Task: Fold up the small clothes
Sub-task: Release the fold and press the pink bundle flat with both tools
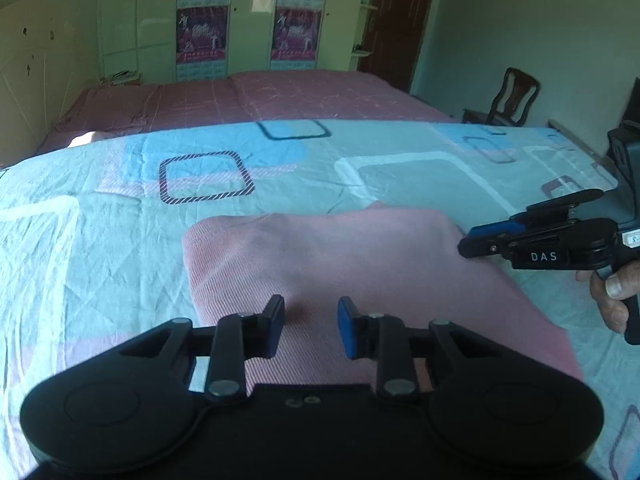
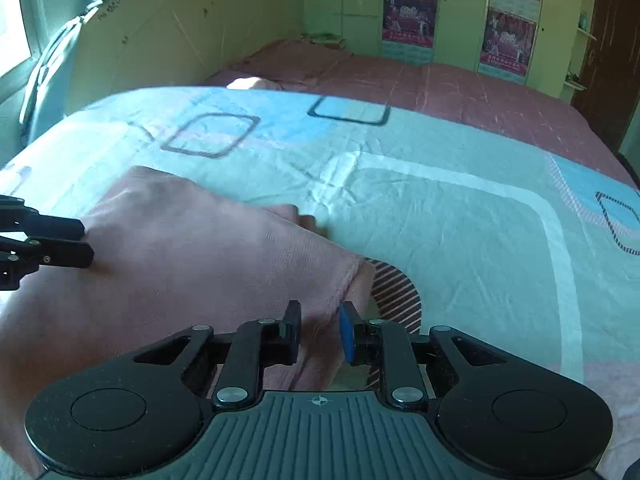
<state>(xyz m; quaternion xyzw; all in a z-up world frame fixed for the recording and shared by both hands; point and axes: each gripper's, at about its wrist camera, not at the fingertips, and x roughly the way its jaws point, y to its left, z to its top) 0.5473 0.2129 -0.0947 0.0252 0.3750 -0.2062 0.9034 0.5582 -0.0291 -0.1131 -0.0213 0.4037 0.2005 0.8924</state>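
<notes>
A pink garment (image 1: 340, 264) lies folded flat on the light blue patterned bedsheet (image 1: 100, 240). My left gripper (image 1: 311, 322) is open and empty, its fingers just above the garment's near part. My right gripper (image 2: 320, 330) is open and empty over the garment's right edge (image 2: 352, 276). In the left wrist view the right gripper (image 1: 480, 240) shows at the right, its tips at the garment's far right corner, held by a hand (image 1: 612, 296). In the right wrist view the left gripper's fingers (image 2: 60, 240) rest at the garment's left side (image 2: 180, 248).
The bed continues behind with a pink checked sheet (image 1: 280, 96). A green wardrobe with posters (image 1: 248, 20) stands at the back. A dark wooden chair (image 1: 508, 100) is at the far right. A curtain and window (image 2: 48, 40) show at the left.
</notes>
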